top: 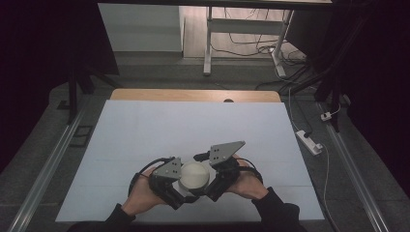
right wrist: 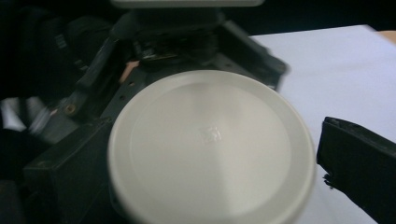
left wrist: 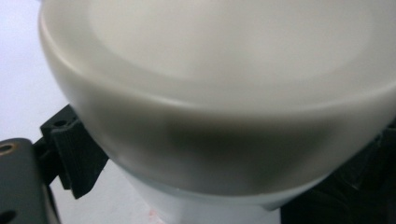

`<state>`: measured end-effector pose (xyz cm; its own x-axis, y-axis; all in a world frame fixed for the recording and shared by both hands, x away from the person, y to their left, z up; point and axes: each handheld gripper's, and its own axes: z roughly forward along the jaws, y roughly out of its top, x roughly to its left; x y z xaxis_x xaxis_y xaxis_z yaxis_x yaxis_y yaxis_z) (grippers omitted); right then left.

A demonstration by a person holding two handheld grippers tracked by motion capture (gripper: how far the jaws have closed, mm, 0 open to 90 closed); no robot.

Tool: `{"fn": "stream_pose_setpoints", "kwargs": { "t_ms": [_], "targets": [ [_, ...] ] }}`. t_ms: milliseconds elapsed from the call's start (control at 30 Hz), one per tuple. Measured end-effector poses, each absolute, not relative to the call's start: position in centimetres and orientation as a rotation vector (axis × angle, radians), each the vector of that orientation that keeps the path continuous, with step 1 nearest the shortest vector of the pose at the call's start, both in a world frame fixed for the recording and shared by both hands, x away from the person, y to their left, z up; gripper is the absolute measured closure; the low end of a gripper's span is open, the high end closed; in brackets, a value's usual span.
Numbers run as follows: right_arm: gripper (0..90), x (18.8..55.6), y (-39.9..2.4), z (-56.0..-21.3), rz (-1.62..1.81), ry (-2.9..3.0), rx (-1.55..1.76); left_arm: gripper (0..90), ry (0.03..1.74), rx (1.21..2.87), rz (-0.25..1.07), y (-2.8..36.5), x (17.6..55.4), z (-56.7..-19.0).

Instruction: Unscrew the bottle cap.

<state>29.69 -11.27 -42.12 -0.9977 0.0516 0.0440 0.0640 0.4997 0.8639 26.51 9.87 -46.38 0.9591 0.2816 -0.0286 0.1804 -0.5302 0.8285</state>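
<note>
High view first: both my hands come in from the bottom edge, and between them, near the front of the desk [top: 145,130], sits a round cream-white container [top: 194,175] with a flat lid. My left tongs [top: 170,186] press in from its left side and my right tongs [top: 217,180] from its right, each topped by a grey three-cornered plate. From up here the jaw tips are tucked under the plates and the container's rim, so I cannot see exactly where they touch.

From the left gripper view, the container [left wrist: 219,116] looms so close that it is blurred and cut off at the top and both sides. One ribbed black jaw lies against its lower left flank; the other is a dark mass at the lower right, hard to make out. The jaws stand wide, spread around the body, and seem to grip it.

In the right gripper view I look down on the lid [right wrist: 210,149], with a faint square mark at its centre. One jaw stands just apart from the rim at the right; the other, at the lower left, is lost in shadow, so I cannot tell whether these tongs have hold.
</note>
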Motion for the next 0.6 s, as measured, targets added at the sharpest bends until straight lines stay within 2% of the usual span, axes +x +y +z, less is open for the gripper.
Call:
{"fn": "stream_pose_setpoints", "kwargs": {
  "t_ms": [200,433,600],
  "targets": [
    [0.0,29.3,-10.9,-41.7,-1.671,-2.756,-0.378,7.1,0.493,2.134,0.232,10.2,26.9,-46.6],
    [0.0,28.1,-9.1,-42.3,-1.664,-2.834,-0.64,7.1,0.566,2.14,0.293,9.8,26.7,-46.5],
    [6.6,27.4,-8.7,-42.6,-1.714,-2.853,-0.716,7.1,0.573,2.134,0.3,9.8,26.6,-46.4]
  ]
}}
